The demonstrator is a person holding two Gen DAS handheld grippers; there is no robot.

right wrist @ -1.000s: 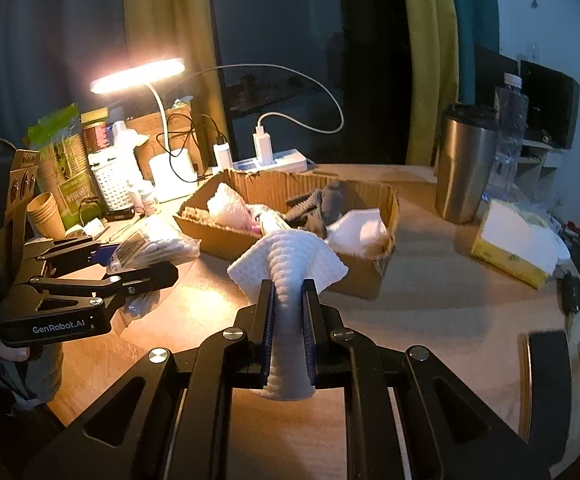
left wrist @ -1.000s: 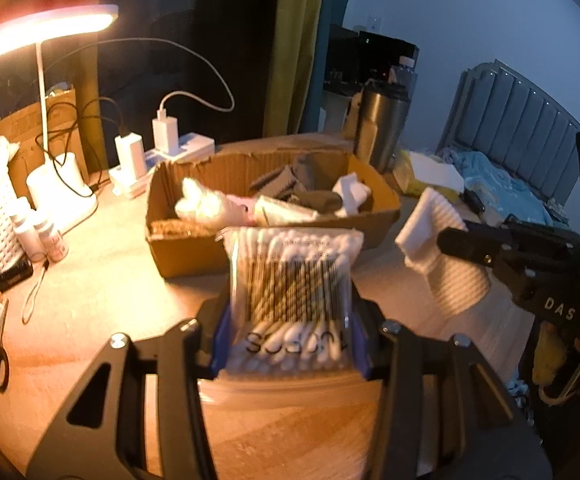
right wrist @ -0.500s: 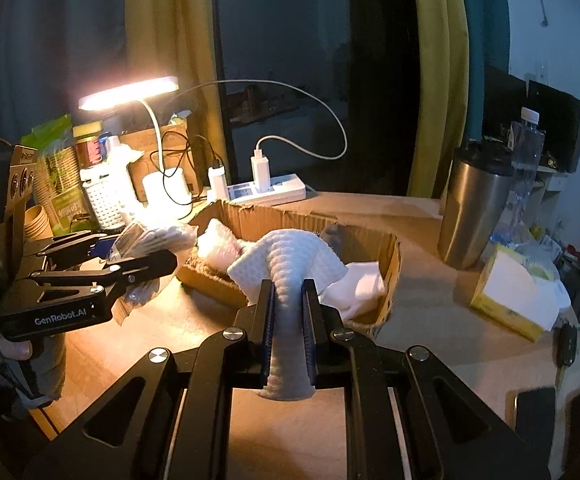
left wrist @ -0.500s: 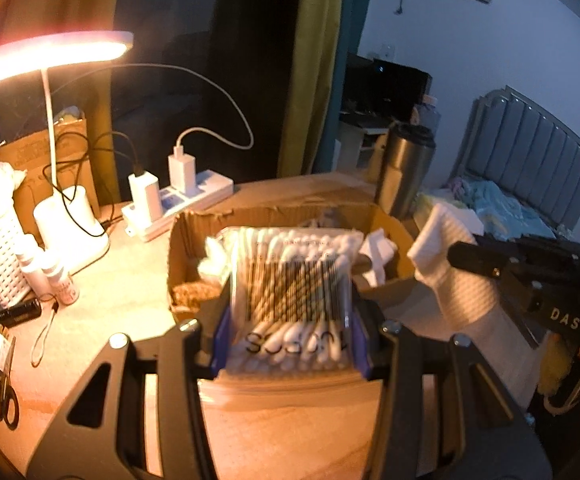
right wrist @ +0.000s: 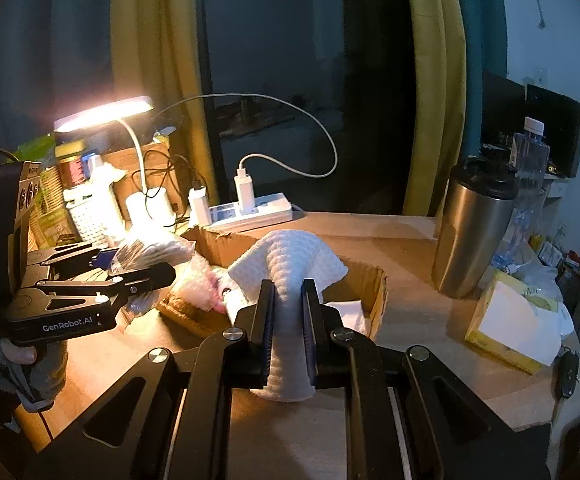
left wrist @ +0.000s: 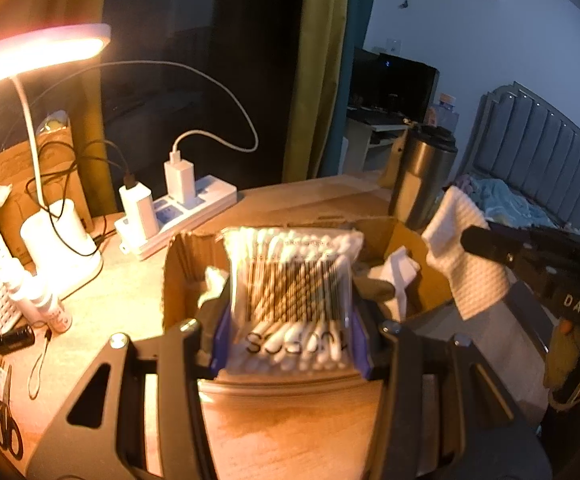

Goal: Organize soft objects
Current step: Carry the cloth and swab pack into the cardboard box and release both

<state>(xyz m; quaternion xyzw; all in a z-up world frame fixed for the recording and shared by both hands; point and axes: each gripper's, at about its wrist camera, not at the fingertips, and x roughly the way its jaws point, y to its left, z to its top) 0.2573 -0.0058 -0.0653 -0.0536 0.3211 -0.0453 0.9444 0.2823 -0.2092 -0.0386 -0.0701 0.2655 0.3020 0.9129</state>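
Note:
My left gripper point(left wrist: 290, 312) is shut on a clear pack of cotton swabs point(left wrist: 290, 276), held upright over the near left part of an open cardboard box point(left wrist: 178, 272). The right gripper point(right wrist: 288, 300) is shut on a white waffle-textured cloth point(right wrist: 290, 256) that droops over the box point(right wrist: 373, 300). Inside the box lie white and grey soft items point(left wrist: 399, 272) and a pink-and-white bundle point(right wrist: 206, 292). From the left wrist view the right gripper point(left wrist: 485, 240) and its cloth point(left wrist: 465, 264) hang at the box's right end. The left gripper point(right wrist: 130, 264) with the swab pack point(right wrist: 154, 248) shows at the box's left end.
Behind the box sit a white power strip point(left wrist: 178, 216) with chargers and a lit desk lamp point(left wrist: 54, 240). A steel tumbler point(right wrist: 473, 228), a water bottle point(right wrist: 529, 168) and a yellow tissue box point(right wrist: 509, 324) stand at the right. Small bottles point(left wrist: 50, 304) and scissors point(left wrist: 6, 436) lie left.
Both grippers have moved forward and slightly up toward the box, each keeping its grip. The swab pack and the cloth now hang over the box instead of in front of it.

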